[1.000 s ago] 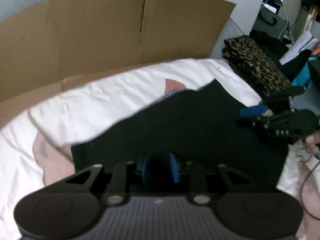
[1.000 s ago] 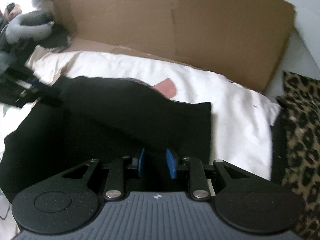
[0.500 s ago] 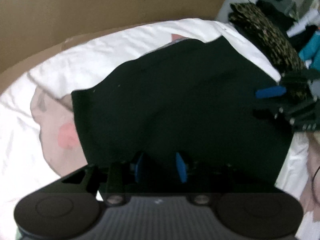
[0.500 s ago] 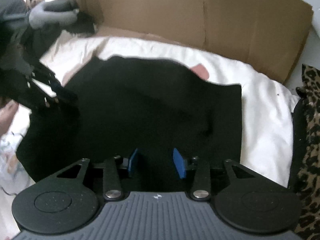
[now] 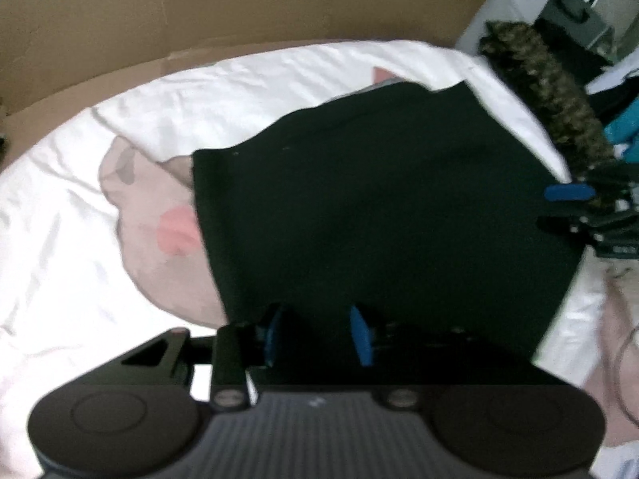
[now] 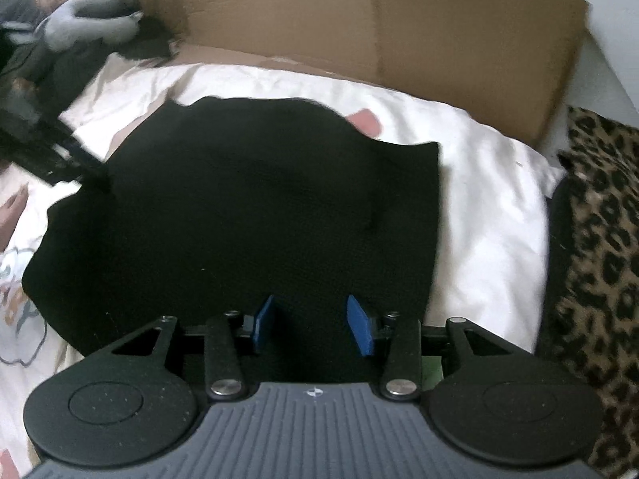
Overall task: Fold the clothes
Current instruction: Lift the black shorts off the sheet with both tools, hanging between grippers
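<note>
Compared with 1 second earlier, the black garment [image 5: 379,207] is released flat on the white sheet [image 5: 239,92], both left gripper [image 5: 317,335] and right gripper [image 6: 313,325] now parted, unclamped, above its near edge.

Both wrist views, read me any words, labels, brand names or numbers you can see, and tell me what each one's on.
No readable text in either view.
Right gripper: faint pale marks on its body in the left wrist view, too blurred to read.
Cardboard: plain, no print visible.
Black garment: no label showing.
White bedding: a coloured print at the edge, a drawing rather than legible letters.
</note>
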Available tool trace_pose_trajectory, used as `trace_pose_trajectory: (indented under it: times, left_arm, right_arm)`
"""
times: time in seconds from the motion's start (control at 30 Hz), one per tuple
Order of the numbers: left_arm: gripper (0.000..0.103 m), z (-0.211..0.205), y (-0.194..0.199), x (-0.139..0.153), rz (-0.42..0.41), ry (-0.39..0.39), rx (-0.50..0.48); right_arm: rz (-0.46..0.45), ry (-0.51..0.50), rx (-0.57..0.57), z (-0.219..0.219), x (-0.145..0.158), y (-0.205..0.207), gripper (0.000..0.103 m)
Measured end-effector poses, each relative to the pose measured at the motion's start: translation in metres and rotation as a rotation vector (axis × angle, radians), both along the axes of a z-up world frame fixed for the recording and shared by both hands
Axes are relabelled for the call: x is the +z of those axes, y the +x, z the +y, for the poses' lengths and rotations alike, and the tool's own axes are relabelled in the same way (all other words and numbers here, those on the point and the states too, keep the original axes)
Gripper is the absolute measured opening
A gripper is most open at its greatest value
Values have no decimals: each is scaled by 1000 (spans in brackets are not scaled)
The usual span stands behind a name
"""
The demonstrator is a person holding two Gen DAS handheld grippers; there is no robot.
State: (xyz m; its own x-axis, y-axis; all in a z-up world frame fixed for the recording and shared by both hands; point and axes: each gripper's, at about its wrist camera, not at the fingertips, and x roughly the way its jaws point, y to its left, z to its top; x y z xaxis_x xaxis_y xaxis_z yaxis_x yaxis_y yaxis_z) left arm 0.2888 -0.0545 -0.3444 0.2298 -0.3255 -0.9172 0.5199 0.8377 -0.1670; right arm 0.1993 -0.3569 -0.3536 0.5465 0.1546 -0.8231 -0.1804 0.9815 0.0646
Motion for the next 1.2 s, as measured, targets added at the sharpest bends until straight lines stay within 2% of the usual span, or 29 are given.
trace_pose_trajectory:
  times: [0.13,0.27,0.43,0.53,0.73,0.9,1.0,1.03,1.1,1.2]
  left_arm:
    - [39,-5,-18,7,12,-27,-63]
    - [40,-14,-34,-9,32,-2,-144]
    - [41,-11,-39,-28,19,75,-167]
    - [48,-5,-42,-32,10,109,-171]
    - [47,7,-48,-29,23,121,-151]
    - [44,14,-49,-3,-10,89,-161]
    - [42,17,-52,4,47,32,-137]
    - [39,14,-53,3,61,23,-148]
    - [26,8,-62,-3,97,6,-188]
    - [23,1,-72,-18,150,4,-228]
  right_arm:
    - [2,36,-20,-3,10,-12,48]
    - [26,42,11,6,5,-23,48]
    - [40,-4,2,13,-11,-29,48]
    - [46,-49,16,12,-15,-31,48]
    - [71,-87,-19,-2,-16,-36,48]
    - [94,-82,-64,-4,5,-35,47]
    - [90,-8,-73,-6,17,-37,47]
    - [95,7,-78,-6,18,-38,47]
    - [110,17,-85,-6,13,-39,47]
    - [142,3,-103,-6,1,-42,47]
